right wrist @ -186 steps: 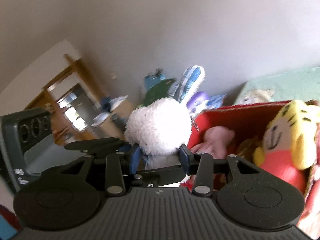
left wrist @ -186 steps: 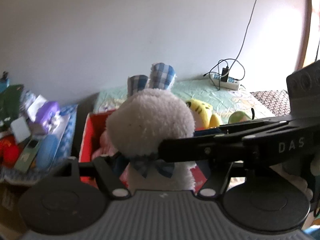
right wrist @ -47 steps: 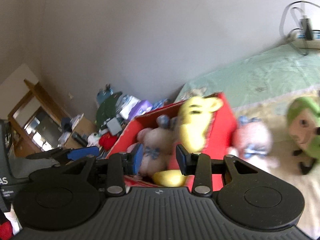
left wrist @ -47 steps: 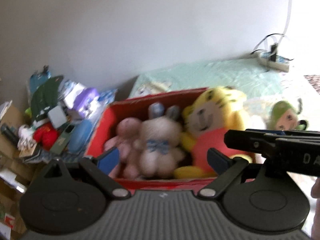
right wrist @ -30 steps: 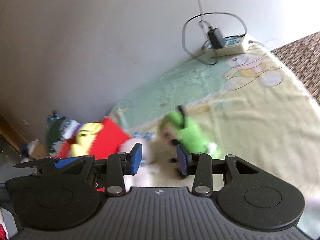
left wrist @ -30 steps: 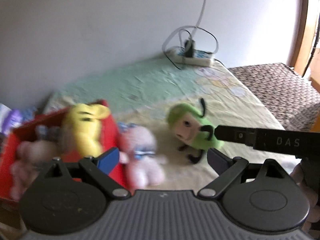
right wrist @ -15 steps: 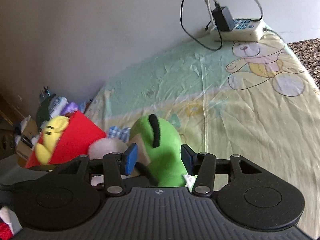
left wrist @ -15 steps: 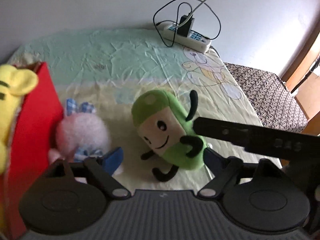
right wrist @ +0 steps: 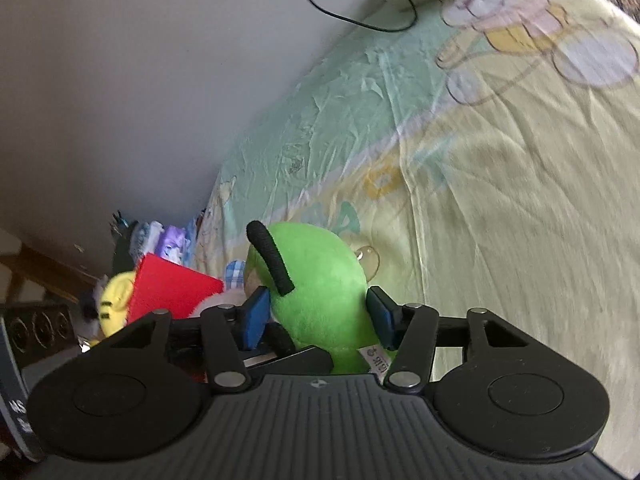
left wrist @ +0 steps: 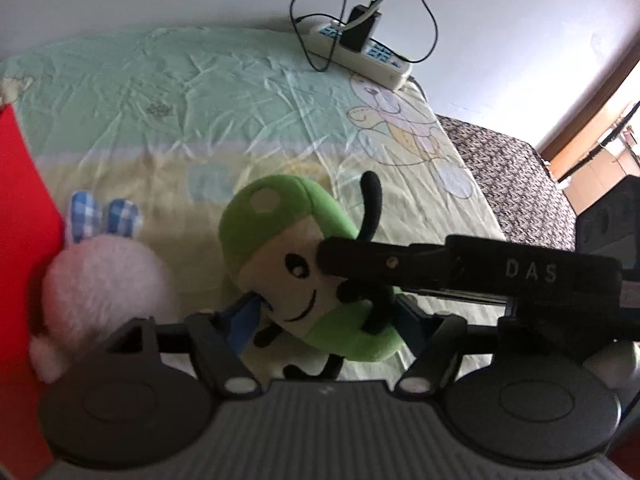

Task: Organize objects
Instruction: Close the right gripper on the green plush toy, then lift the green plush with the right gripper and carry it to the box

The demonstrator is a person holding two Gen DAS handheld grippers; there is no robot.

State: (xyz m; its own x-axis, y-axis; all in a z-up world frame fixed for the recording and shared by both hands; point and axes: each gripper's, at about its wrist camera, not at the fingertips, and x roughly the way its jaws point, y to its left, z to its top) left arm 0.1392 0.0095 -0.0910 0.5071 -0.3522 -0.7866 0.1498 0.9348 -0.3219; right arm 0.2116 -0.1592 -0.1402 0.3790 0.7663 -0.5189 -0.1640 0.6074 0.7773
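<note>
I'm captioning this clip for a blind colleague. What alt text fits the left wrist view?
A green plush toy with a smiling face lies on a pastel bedsheet between the left gripper and its open fingers, while the right gripper reaches across it. A pink bunny plush rests beside a red box; a power strip sits near the wall.

Colours as I read them from my two wrist feeds:

- Green plush (left wrist: 340,332): bright green body, cream face, black eyes, smile and limbs, one pale spot on the head.
- Bunny (left wrist: 100,276): pale pink fur, blue-and-white checked ears.
- Box (left wrist: 20,240): plain red.
- Tiger (right wrist: 114,294): yellow with black stripes.
- Sheet (left wrist: 200,92): mint green fading to pale yellow, printed with a cartoon bear.
- Power strip (left wrist: 360,56): white, blue sockets, black cable.
- Pads (right wrist: 256,316): blue on my black right gripper (right wrist: 318,318).
- Mattress (left wrist: 508,176): black-and-white speckle.
</note>
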